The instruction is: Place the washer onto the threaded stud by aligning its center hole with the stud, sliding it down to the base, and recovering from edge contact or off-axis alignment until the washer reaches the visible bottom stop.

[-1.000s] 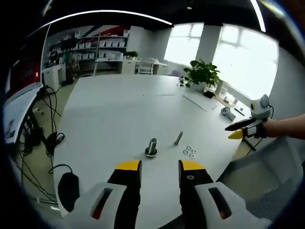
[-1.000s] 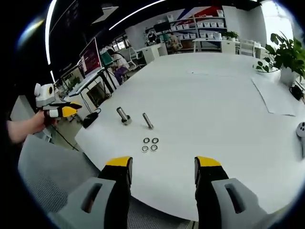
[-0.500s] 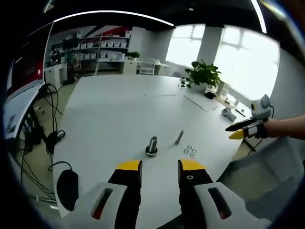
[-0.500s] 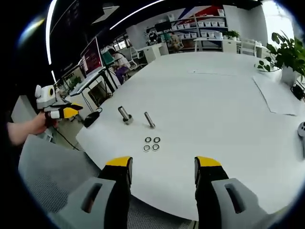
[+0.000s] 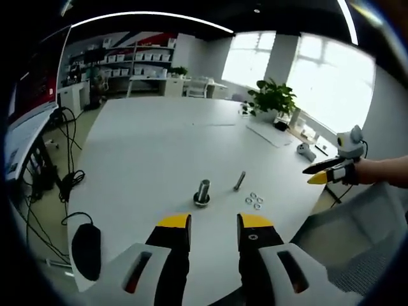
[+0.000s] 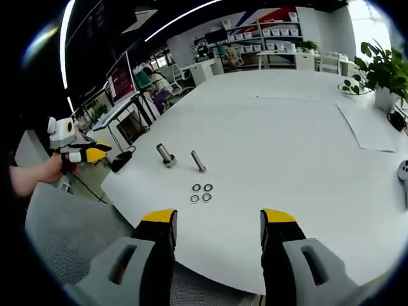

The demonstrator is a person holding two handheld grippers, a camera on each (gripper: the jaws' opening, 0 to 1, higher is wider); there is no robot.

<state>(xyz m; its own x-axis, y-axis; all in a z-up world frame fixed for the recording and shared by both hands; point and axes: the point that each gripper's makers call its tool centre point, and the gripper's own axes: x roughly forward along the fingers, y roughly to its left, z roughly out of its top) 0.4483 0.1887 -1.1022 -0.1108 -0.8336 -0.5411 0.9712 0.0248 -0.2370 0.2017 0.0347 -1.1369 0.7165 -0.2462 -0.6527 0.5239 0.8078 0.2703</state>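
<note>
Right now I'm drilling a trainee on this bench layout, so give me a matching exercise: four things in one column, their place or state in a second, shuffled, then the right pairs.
Things:
1. upright stud
2. loose bolt
3. washers
4. potted plant

Place or state:
A. three in a small cluster on the table
B. lying on its side
C. at the table's far right edge
D. standing on its base, nothing on it

Pairs: 1-D, 2-B, 3-A, 4-C
</note>
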